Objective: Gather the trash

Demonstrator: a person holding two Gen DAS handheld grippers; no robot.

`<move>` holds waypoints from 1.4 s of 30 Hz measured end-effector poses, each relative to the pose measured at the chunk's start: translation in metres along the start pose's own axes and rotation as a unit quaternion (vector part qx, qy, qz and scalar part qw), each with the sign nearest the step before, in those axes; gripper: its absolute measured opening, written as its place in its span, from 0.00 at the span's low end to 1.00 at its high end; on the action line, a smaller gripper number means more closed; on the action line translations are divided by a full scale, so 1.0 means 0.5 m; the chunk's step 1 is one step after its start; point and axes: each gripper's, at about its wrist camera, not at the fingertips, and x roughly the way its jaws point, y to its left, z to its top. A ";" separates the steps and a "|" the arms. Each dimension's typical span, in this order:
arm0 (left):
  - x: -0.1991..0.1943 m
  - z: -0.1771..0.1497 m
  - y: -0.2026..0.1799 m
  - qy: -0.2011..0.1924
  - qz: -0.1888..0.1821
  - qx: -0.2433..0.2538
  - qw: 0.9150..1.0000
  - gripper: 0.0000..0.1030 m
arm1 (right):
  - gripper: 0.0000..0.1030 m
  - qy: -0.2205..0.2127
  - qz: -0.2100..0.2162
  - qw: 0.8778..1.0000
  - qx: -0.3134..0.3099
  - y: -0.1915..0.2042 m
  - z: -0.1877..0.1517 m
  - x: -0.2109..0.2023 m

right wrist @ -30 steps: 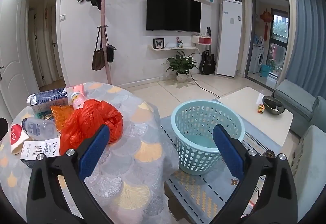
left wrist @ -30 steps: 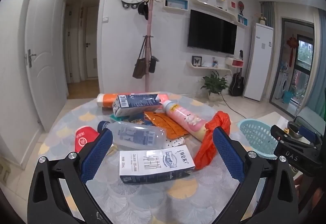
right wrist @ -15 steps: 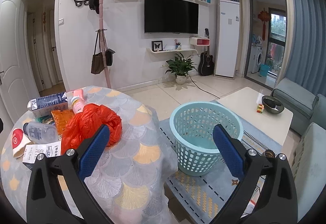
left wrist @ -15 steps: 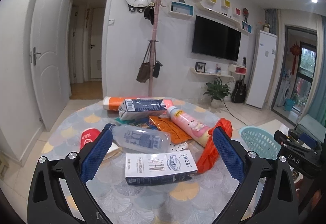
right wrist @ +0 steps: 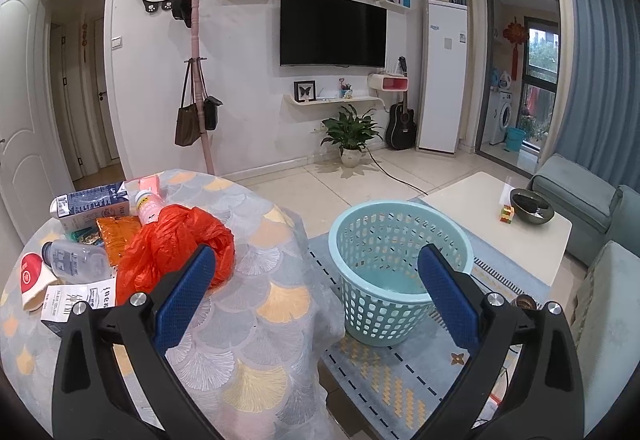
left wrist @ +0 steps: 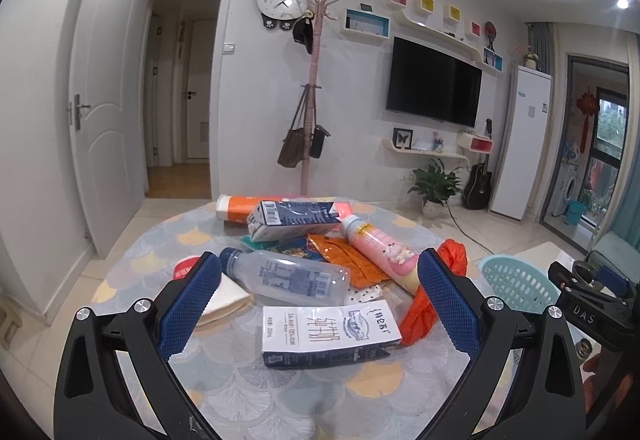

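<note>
Well, on the round table [left wrist: 304,396] the litter lies in a heap: toward the left edge a red-and-white cup [left wrist: 185,267] on its side, beside it a clear plastic bottle [left wrist: 286,277], and nearest the front edge a white milk carton [left wrist: 326,334] lying flat. Behind them, toward the far edge, sit a dark blue carton [left wrist: 294,219] propped on an orange tube [left wrist: 240,208], orange snack wrappers [left wrist: 344,258], and a pink bottle [left wrist: 382,252] tilted on the pile. A crumpled red plastic bag [right wrist: 172,248] sits at the right edge. The left gripper [left wrist: 318,304] hangs wide apart over the white carton, gripping nothing. Off the table's right side, on the rug, stands the pale blue basket [right wrist: 400,272], seen between the spread, empty-handed fingers of the right gripper [right wrist: 316,296].
</note>
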 end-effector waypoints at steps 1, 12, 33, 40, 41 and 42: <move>0.000 0.000 0.001 0.000 0.001 0.000 1.000 0.93 | 0.93 0.001 0.001 1.000 0.000 0.000 0.000 0.001; 0.000 0.001 0.008 -0.003 -0.005 -0.001 1.000 0.93 | 0.93 -0.004 -0.004 1.000 0.001 -0.002 0.002 0.001; -0.005 -0.001 0.073 -0.003 0.024 -0.007 1.000 0.93 | 0.79 -0.012 0.014 1.000 -0.011 0.024 0.011 0.001; 0.059 0.014 0.203 0.060 0.054 -0.048 0.996 0.93 | 0.63 -0.004 0.062 0.997 -0.044 0.092 0.025 0.027; 0.079 0.013 0.229 0.078 0.050 -0.059 0.994 0.93 | 0.63 -0.001 0.067 0.997 -0.046 0.102 0.028 0.035; 0.104 0.012 0.252 0.101 0.051 -0.067 0.991 0.93 | 0.64 0.003 0.071 0.996 -0.045 0.110 0.029 0.043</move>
